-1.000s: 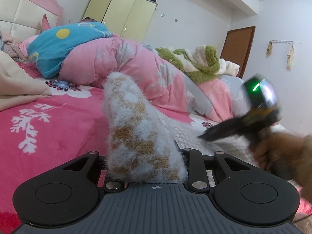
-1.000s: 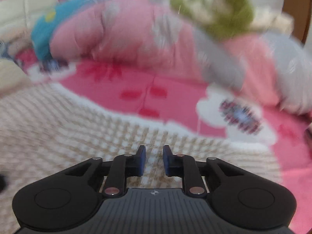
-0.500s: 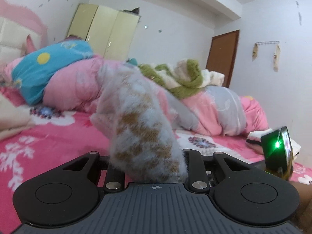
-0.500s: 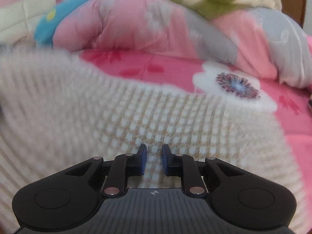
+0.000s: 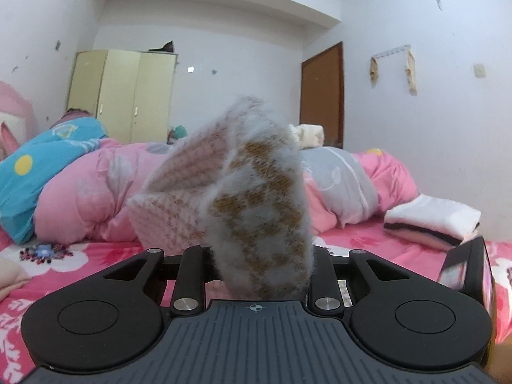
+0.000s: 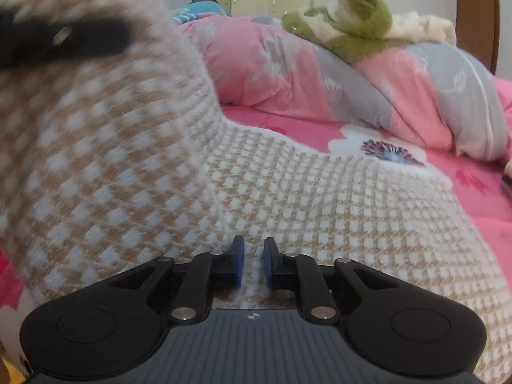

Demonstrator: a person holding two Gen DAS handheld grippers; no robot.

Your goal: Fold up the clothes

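The left tongs (image 5: 259,256) grip a raised flap of the checked sweater (image 6: 320,198) spread on the pink bed (image 6: 486,198), while the right tongs (image 6: 253,264), seemingly pinching its near edge, suggest a fold mid-way, needing the flap laid flat.

No words, brands, numbers or labels can be read in either view; the only mark is a small crosshair sign on the ribbed grey body of each gripper, low in the middle of the frame, left gripper (image 5: 256,251) and right gripper (image 6: 253,264).
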